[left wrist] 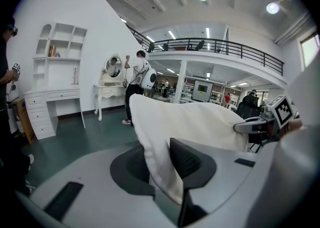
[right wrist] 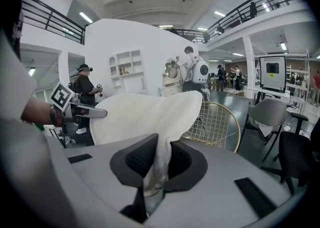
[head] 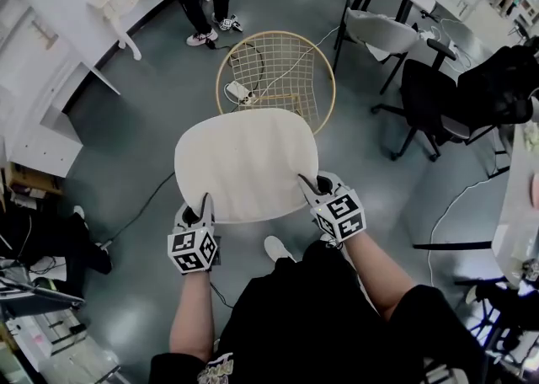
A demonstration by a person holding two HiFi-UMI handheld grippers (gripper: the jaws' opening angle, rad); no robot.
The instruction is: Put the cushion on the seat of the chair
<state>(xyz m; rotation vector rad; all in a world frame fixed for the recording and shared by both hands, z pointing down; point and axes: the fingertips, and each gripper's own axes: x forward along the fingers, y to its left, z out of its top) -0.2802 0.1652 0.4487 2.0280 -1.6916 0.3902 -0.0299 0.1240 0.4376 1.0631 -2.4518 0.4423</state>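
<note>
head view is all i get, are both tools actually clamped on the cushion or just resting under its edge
observer: The left gripper view shows the left tool clamped on the cushion's near edge, which droops between its jaws.
operator: and the right one
observer: The right gripper view shows the right tool pinching the cushion edge into a thin fold.
operator: who's standing at the top of my picture
observer: A person with a white backpack, facing a dressing-table mirror.
</note>
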